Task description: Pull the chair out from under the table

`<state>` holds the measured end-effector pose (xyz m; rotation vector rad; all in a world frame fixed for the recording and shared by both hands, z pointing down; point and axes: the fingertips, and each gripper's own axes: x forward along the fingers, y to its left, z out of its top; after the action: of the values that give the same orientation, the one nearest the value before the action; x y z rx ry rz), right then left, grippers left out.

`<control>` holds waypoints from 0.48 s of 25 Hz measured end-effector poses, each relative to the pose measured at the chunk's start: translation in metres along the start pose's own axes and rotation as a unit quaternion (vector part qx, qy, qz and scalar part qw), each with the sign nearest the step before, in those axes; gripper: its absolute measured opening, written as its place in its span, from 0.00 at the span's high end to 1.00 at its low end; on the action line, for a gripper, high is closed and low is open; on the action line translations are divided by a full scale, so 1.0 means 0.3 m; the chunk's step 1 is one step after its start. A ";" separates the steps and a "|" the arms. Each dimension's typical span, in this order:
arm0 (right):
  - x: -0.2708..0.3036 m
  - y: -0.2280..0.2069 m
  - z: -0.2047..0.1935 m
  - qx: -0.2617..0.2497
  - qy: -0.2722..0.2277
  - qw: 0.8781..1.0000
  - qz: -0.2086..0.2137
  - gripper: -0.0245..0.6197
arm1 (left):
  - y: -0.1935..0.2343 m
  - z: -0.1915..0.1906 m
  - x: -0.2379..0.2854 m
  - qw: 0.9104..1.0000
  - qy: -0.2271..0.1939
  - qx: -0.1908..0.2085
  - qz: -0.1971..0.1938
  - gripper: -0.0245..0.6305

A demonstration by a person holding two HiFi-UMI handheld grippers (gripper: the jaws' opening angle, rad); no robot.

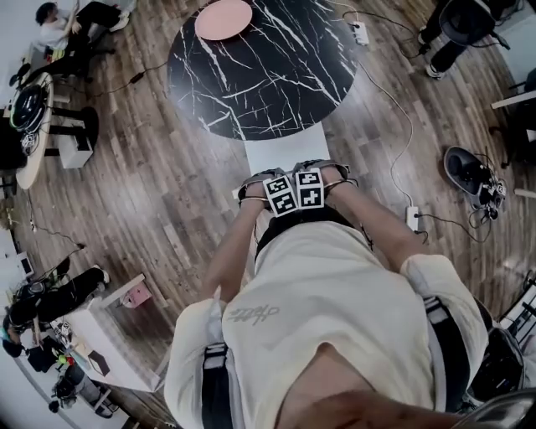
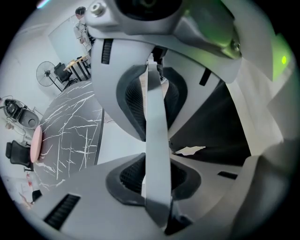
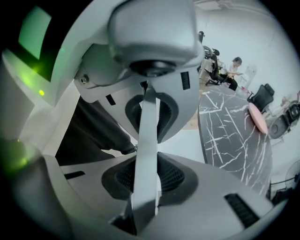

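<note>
Now both grippers sit side by side. Left gripper (image 2: 156, 145): jaws part-closed, pads clamped on the thin white backrest (image 2: 157, 108). Right gripper (image 3: 147, 152): same grip on that backrest. Chair (image 1: 285, 152) stands with its seat tucked partly under the black marble table (image 1: 276, 75).

Head view: steeply down from above the person's head, far off; table (image 1: 268, 67) at frame top. 2 gripper views: each sits right behind its own jaws, looks along them, very close on the chair back (image 2: 157, 140). Left one has the table at its left, right one at its right. All 3 share table and pink plate (image 1: 223, 18).
</note>
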<state>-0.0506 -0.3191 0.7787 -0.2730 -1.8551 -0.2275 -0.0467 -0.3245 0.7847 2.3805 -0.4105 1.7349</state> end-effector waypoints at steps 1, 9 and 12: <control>0.000 0.001 -0.002 0.000 -0.001 1.000 0.002 0.83 | -0.001 0.001 0.001 1.000 0.001 -0.002 0.000 0.83; -0.004 0.032 -0.003 -0.003 -0.004 1.000 0.012 0.83 | -0.028 0.000 -0.001 1.000 0.006 -0.010 0.009 0.83; -0.007 0.063 0.000 -0.001 -0.005 1.000 0.025 0.83 | -0.059 -0.003 -0.006 1.000 0.009 -0.016 0.006 0.83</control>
<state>-0.0444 -0.3012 0.7769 -0.3232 -1.8554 -0.1940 -0.0425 -0.3073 0.7838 2.3447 -0.4477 1.7402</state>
